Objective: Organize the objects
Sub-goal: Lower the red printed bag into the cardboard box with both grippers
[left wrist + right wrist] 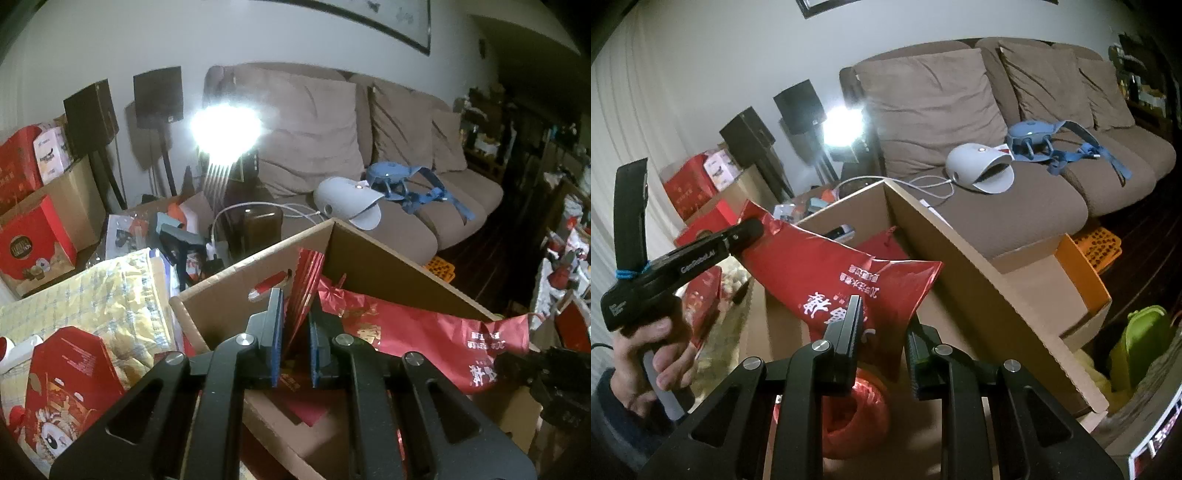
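Observation:
A red plastic bag (849, 284) with white Chinese print hangs over an open cardboard box (979, 258). My left gripper (295, 317) is shut on one end of the red bag (303, 280), over the box (388, 269). It shows in the right wrist view (746, 230), held by a hand, clamping the bag's far corner. My right gripper (882, 325) has its jaws a little apart around the bag's near lower corner; whether they pinch it I cannot tell. A ball of red string (857, 413) lies below it.
A brown sofa (1015, 199) behind the box carries a white device (979, 170) and a blue harness (1045, 144). Red gift boxes (33, 243), a yellow checked bag (96, 306) and speakers (159, 96) crowd the left. A green container (1137, 347) and an orange crate (1097, 247) sit right.

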Motion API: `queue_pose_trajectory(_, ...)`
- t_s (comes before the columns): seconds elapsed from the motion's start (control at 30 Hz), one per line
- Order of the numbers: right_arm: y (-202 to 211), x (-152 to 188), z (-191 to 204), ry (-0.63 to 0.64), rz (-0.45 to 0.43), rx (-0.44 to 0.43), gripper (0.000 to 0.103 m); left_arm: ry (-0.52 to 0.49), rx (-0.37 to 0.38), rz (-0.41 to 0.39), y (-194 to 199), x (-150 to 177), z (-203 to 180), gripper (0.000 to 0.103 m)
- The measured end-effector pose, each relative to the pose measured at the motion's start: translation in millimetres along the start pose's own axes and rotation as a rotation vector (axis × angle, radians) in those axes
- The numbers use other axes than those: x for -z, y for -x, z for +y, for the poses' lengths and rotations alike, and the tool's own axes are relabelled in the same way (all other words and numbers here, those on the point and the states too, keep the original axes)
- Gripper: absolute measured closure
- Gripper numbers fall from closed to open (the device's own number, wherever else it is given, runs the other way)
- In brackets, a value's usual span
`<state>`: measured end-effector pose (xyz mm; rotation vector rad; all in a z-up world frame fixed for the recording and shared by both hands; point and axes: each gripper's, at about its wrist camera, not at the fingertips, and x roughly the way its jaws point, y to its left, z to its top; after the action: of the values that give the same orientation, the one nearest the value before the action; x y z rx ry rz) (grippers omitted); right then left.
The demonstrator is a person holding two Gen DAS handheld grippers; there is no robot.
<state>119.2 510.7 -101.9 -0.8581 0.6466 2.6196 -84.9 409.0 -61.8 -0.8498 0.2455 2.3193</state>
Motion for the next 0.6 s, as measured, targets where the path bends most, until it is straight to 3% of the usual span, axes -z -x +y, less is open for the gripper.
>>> queue_pose_trajectory(0.6,-9.5,3.4,-14.6,-0.052,0.062,0.013,0.082,0.003,0.006,0.030,-28.1,3.3,-11.4,0.090)
